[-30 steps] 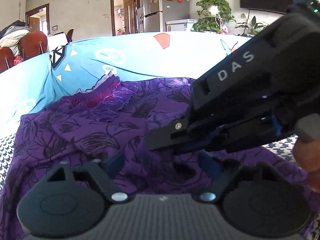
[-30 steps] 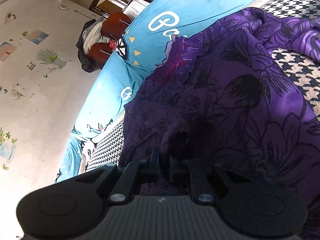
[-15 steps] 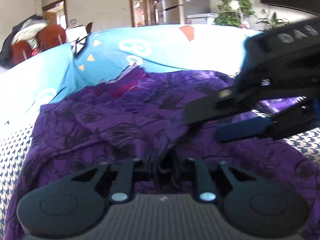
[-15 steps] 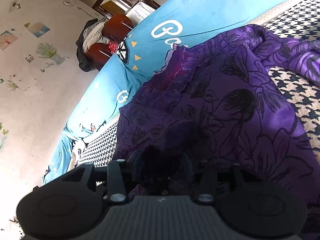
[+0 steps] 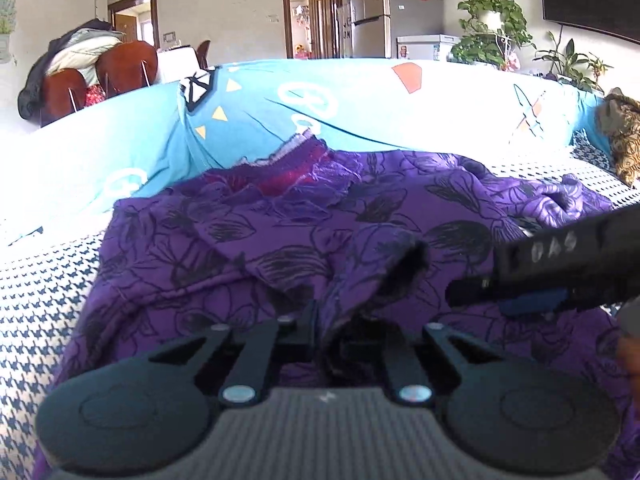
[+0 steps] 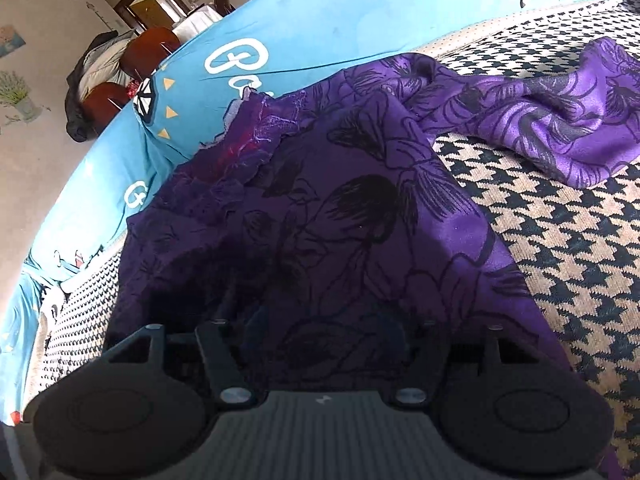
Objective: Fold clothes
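The purple floral garment (image 5: 304, 240) lies spread on the houndstooth-covered seat (image 6: 560, 248), its near hem bunched in the pinching left gripper (image 5: 340, 332) for lifting, while the right gripper (image 6: 324, 332) rests spread wide on the cloth.

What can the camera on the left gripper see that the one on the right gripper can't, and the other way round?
Only the left wrist view shows the right gripper from outside, the leafy green houseplants and the grey fridge. Only the right wrist view shows the garment's loose purple sleeve lying on the houndstooth cover. Both show the purple flower-printed garment, the blue patterned sofa cover and brown chairs.
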